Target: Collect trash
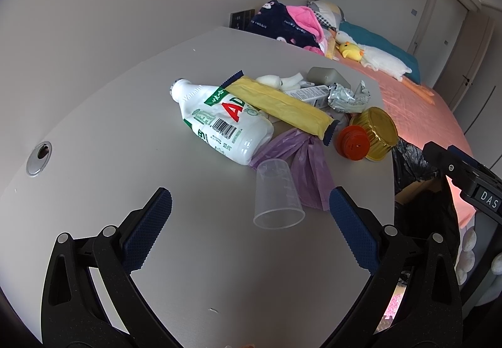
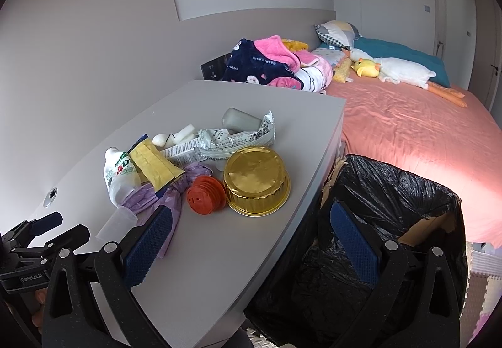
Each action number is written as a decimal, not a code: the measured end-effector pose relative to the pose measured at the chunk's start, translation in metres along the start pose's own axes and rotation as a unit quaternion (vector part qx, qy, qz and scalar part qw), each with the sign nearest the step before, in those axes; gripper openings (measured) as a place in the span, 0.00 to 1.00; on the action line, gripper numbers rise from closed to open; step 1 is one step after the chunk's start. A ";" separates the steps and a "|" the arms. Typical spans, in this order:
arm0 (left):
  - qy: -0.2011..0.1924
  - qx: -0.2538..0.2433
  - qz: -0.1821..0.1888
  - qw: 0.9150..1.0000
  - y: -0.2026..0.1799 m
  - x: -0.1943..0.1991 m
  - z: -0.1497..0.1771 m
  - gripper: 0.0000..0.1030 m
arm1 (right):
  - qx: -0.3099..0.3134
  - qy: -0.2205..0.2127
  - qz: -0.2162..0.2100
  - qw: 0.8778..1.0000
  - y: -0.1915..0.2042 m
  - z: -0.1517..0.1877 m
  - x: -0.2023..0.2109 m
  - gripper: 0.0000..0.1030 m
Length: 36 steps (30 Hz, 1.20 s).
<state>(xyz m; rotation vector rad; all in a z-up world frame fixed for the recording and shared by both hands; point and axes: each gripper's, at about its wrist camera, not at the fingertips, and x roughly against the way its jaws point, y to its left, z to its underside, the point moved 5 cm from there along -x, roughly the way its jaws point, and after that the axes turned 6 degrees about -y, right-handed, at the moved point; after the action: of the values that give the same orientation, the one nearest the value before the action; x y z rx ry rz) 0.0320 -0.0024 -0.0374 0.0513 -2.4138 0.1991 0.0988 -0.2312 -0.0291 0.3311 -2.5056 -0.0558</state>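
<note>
Trash sits in 1 loose pile mid-surface (image 1: 125,116), w/ a box lined w/ a black bin bag (image 2: 392,191) standing on the floor just off the surface's right edge, beside the bed (image 2: 408,128).

Left tongs (image 1: 251,207) are spread wide, empty, aimed at the clear plastic cup (image 1: 277,194) lying on its side, mouth toward the camera, nearest item of the pile. Right tongs (image 2: 251,219) are also wide apart and empty, straddling the surface edge, 1 finger over the surface, the other over the bag.

Handling, as I judge it:
- Cup: very light, thin wall, prob. flexes and squirts out if pinched hard. Best taken across the rim or w/ 1 finger inside the mouth.
- White drink bottle (image 1: 226,122): on its side, looks dented so likely empty and light; smooth, may roll. Neck or waist is the spot.
- Yellow wrapper (image 1: 282,106) and purple plastic bag (image 1: 301,160): limp, no weight, pinch any fold; the wrapper lies over the bottle, so it prob. goes first.
- Gold foil tray (image 2: 257,181): upside down, stiff-ish but crushes easily; grip at the rim.
- Orange ribbed cap (image 2: 205,196): rigid, small, touching the tray; easy pinch across its sides.
- Silver foil packet (image 2: 238,138): crumpled, light, springy.

Writing: bottle shows red "AD", a barcode, green Chinese characters and raised lettering near the neck, too small to read. Right tongs' body reads "DAS" in the left view; left tongs' body reads "GenRobot.AI" in the right view. Packet print is unreadable.
</note>
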 end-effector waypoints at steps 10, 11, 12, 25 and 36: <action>0.008 0.023 0.021 1.000 0.002 -0.008 0.002 0.94 | -0.001 0.017 0.001 1.000 -0.012 0.007 -0.017 0.97; 0.008 0.021 0.021 1.000 0.001 -0.009 0.002 0.94 | 0.003 0.021 0.003 1.000 -0.013 0.008 -0.020 0.97; 0.009 0.019 0.021 1.000 0.001 -0.010 0.002 0.94 | 0.006 0.025 0.004 1.000 -0.013 0.008 -0.024 0.97; 0.057 0.013 0.003 0.998 0.003 -0.046 0.009 0.94 | 0.023 0.063 0.009 0.998 -0.022 0.017 -0.066 0.97; 0.070 -0.002 -0.017 0.997 0.005 -0.060 0.011 0.90 | 0.061 0.061 0.013 0.996 -0.013 0.007 -0.100 0.97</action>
<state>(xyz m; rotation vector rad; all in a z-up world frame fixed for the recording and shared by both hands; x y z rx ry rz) 0.0691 -0.0005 -0.0860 0.0747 -2.2724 0.1759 0.1766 -0.2194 -0.0933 0.3420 -2.3972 0.1250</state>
